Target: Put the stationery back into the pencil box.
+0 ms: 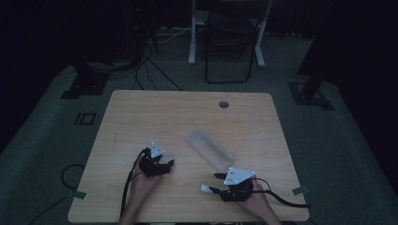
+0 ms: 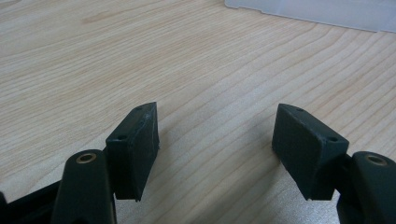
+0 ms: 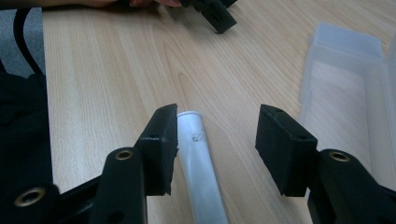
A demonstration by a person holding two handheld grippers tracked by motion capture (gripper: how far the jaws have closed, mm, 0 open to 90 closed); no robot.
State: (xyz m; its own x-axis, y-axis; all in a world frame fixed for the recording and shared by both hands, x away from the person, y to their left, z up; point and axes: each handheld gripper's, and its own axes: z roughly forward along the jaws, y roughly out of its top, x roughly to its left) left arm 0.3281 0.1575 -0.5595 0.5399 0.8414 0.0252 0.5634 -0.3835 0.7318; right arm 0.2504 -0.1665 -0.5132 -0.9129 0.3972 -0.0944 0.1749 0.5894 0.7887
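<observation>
White tube [image 3: 198, 168] lies between right gripper's [image 3: 217, 147] spread fingers [image 3: 159, 147].

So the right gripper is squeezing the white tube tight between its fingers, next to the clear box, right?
Not quite. The right gripper isn't squeezing the white tube. In the right gripper view its fingers stand apart: the tube lies on the table beside one finger, with a wide gap to the other. The rest holds: the tube is white and the clear box is next to it.

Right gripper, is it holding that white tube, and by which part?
Nothing is held. The right gripper stands open around the white tube, which lies on the table beside one jaw, clear of the other.
</observation>
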